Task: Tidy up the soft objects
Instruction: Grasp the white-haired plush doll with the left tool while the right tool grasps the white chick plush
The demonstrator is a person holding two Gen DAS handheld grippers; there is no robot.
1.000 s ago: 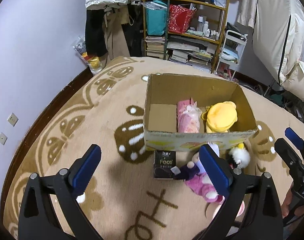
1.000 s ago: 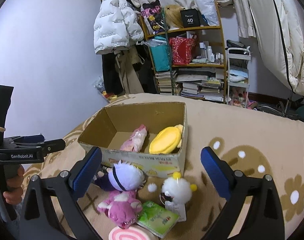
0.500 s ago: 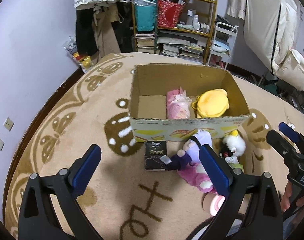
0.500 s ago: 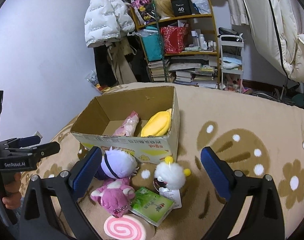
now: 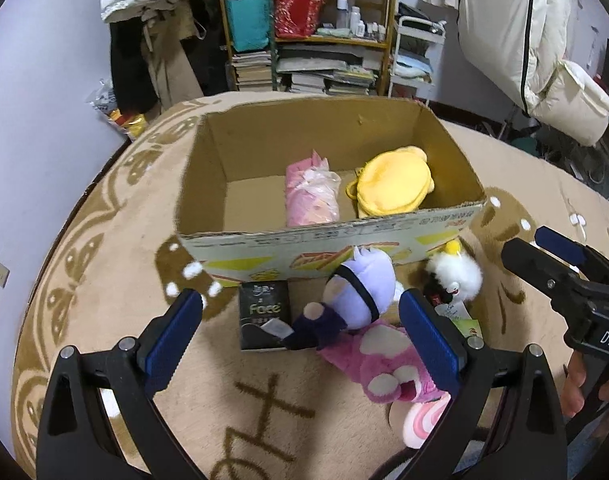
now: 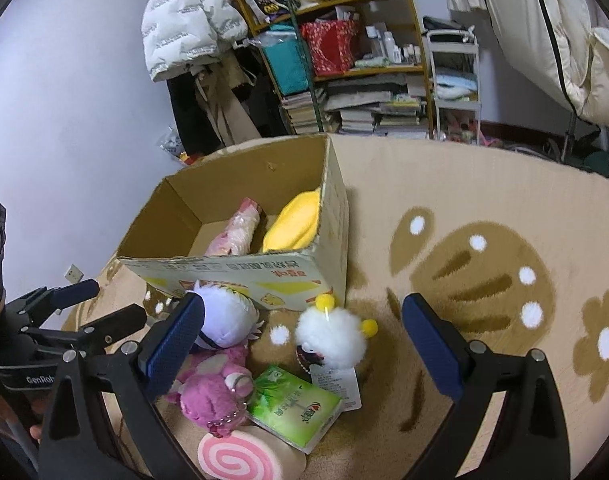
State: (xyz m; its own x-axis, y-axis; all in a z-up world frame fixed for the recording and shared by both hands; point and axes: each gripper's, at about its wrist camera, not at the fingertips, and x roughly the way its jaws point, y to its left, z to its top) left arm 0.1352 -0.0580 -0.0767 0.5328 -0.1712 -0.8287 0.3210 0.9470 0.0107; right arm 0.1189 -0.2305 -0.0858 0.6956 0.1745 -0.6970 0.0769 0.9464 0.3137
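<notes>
my left claw (image 5: 300,326) wide open, holding nothing, my right claw (image 6: 304,332) same, purple plush (image 5: 360,294) on carpet (image 5: 104,248) at box's (image 5: 328,240) 6 o'clock, pink bear (image 6: 212,394) touching it, white plush (image 6: 332,338) at 3 o'clock

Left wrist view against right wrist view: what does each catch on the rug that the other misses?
Only the left wrist view shows the black Face pack in front of the box. Only the right wrist view shows the whole green tissue pack and the swirl face of the pink roll. Both show the box holding a yellow plush, plus the purple plush, pink bear and white plush outside. Both grippers are open.
</notes>
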